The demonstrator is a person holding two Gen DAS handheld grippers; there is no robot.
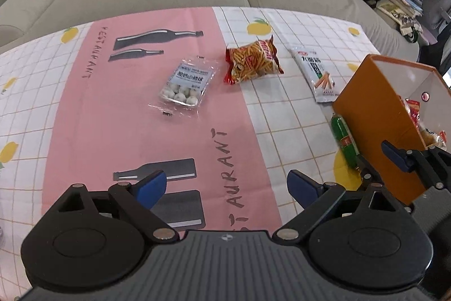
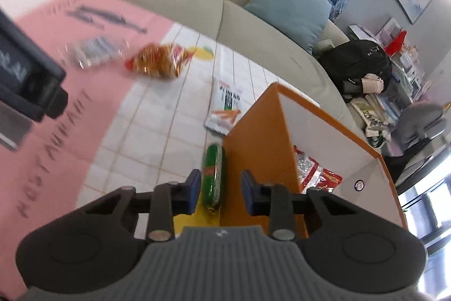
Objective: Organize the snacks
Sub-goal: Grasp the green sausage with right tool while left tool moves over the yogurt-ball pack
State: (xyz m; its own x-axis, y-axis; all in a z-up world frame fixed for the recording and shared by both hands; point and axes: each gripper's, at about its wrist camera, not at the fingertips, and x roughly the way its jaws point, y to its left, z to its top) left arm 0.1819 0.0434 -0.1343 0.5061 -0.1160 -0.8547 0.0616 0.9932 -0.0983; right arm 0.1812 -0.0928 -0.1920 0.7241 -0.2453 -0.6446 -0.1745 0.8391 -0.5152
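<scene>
The right gripper [image 2: 221,189] has its blue pads partly closed, straddling the green plastic-wrapped sausage stick [image 2: 212,177] at lower centre of the right wrist view, without clear pad contact; the left gripper [image 1: 225,186] hangs wide apart and empty. The step in hand appears to be the pick of this stick, which lies against the outer wall of the orange cardboard box [image 2: 253,143]; the next move likely requires full closure, then a lift over the rim. The stick is slim, cylindrical and glossy, with a red label band.
</scene>
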